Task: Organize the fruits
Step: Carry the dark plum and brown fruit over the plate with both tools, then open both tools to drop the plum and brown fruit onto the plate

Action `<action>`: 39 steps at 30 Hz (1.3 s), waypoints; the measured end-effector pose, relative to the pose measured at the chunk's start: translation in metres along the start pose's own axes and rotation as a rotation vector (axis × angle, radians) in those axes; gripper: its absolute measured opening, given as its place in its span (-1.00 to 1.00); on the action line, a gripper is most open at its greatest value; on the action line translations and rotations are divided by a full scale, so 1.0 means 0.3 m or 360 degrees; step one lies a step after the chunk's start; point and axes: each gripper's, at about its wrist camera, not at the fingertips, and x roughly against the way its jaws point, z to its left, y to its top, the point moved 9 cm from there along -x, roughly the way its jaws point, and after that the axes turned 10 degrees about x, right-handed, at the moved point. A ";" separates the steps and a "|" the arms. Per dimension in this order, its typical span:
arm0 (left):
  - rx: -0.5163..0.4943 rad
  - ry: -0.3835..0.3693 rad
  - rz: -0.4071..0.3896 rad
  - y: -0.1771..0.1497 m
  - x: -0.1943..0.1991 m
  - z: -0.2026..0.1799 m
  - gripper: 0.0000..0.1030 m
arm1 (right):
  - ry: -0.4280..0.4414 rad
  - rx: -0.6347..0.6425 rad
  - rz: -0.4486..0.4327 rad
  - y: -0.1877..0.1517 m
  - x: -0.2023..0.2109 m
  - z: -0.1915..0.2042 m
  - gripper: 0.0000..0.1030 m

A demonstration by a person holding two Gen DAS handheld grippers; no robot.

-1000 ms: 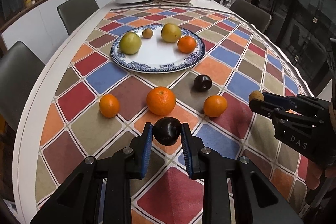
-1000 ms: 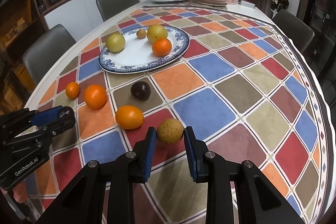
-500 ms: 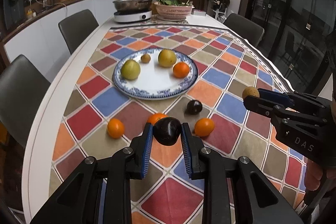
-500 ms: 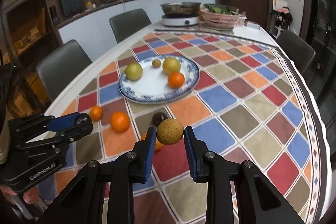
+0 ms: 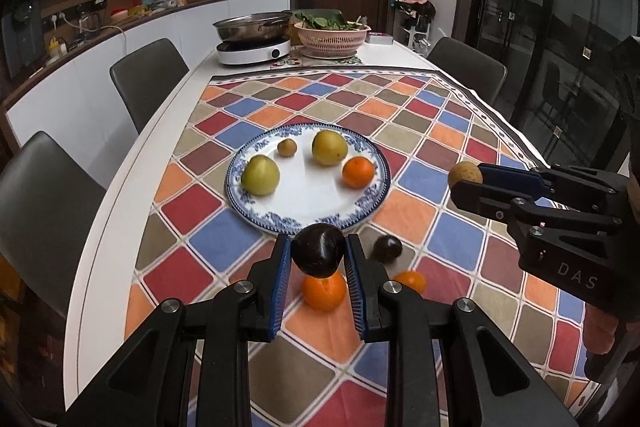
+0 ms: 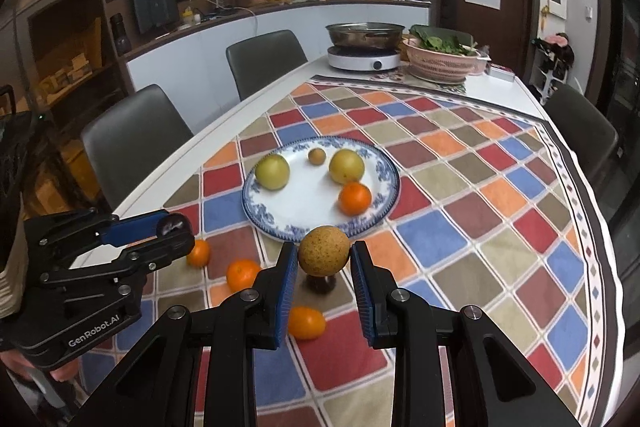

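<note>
My left gripper (image 5: pixel 318 251) is shut on a dark purple fruit (image 5: pixel 319 250), held above the checkered cloth, short of the plate's near rim. My right gripper (image 6: pixel 324 257) is shut on a speckled tan fruit (image 6: pixel 323 250), also in the air. The blue-rimmed white plate (image 5: pixel 316 205) holds two yellow-green fruits, a small brown one and an orange (image 5: pixel 358 171). On the cloth below lie a second dark fruit (image 5: pixel 387 248) and three oranges (image 6: pixel 243 273). The right gripper with its tan fruit (image 5: pixel 464 174) shows at the right of the left wrist view.
Grey chairs (image 5: pixel 148 79) stand along the left edge of the long white table, another at the far right. At the far end sit a steel pot on a cooker (image 5: pixel 254 47) and a pink basket of greens (image 5: pixel 332 37). A counter runs along the left wall.
Both grippers have risen with their fruits; the table and plate now look farther below. The loose oranges and dark fruit on the cloth have not moved.
</note>
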 end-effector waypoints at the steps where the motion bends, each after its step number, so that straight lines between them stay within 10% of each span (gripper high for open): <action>1: -0.0002 -0.0002 0.0002 0.009 -0.007 0.004 -0.47 | 0.0002 0.0004 0.0001 0.010 -0.006 0.002 -0.44; 39: 0.0008 -0.0008 0.0238 0.098 -0.397 0.115 -0.27 | 0.0112 -0.0007 0.0283 0.072 -0.431 -0.025 -0.43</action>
